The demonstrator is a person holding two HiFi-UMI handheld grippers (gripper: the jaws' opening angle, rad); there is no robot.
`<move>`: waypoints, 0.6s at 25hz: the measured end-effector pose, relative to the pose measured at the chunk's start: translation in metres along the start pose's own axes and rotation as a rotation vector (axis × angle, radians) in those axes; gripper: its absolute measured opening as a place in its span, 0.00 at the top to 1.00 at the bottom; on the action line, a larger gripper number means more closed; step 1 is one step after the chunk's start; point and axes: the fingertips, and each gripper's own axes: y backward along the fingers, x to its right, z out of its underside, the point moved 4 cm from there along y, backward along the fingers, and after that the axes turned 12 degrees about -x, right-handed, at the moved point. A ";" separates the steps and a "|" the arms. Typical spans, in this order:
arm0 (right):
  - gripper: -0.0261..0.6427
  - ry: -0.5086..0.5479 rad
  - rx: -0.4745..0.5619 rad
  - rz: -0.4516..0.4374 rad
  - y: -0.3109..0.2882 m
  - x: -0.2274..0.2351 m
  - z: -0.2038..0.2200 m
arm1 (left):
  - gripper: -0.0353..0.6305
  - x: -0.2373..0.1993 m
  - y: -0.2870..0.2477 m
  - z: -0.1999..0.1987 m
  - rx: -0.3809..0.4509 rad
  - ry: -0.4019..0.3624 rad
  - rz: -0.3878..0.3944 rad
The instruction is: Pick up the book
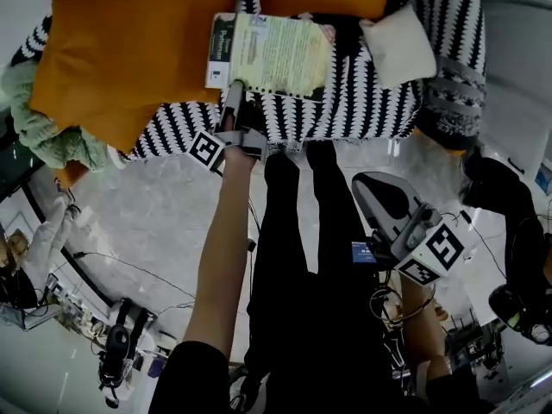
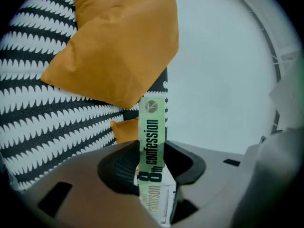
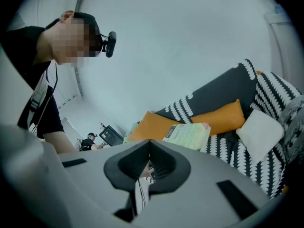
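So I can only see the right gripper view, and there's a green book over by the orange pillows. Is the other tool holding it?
Observer: Yes. The left tool is shut on the book, gripping its lower edge.
Operator: Does it say anything on the side?
Observer: The spine faces that tool's camera and reads "8th confession" in dark letters on green.
Operator: And where's my tool?
Observer: In the head view the right tool, with its jaws together and nothing in them, is beside the person's legs. It's over the pale floor, apart from the striped sofa.
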 end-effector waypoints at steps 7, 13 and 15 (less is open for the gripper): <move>0.94 0.058 0.102 0.031 0.016 -0.016 -0.029 | 0.70 0.042 0.007 0.009 -0.021 -0.009 0.045; 0.94 0.058 0.148 -0.005 0.023 -0.056 -0.025 | 0.70 0.070 0.051 0.033 -0.031 -0.003 0.021; 0.94 0.076 0.178 -0.011 0.026 -0.069 -0.028 | 0.70 0.080 0.063 0.036 -0.024 0.002 0.038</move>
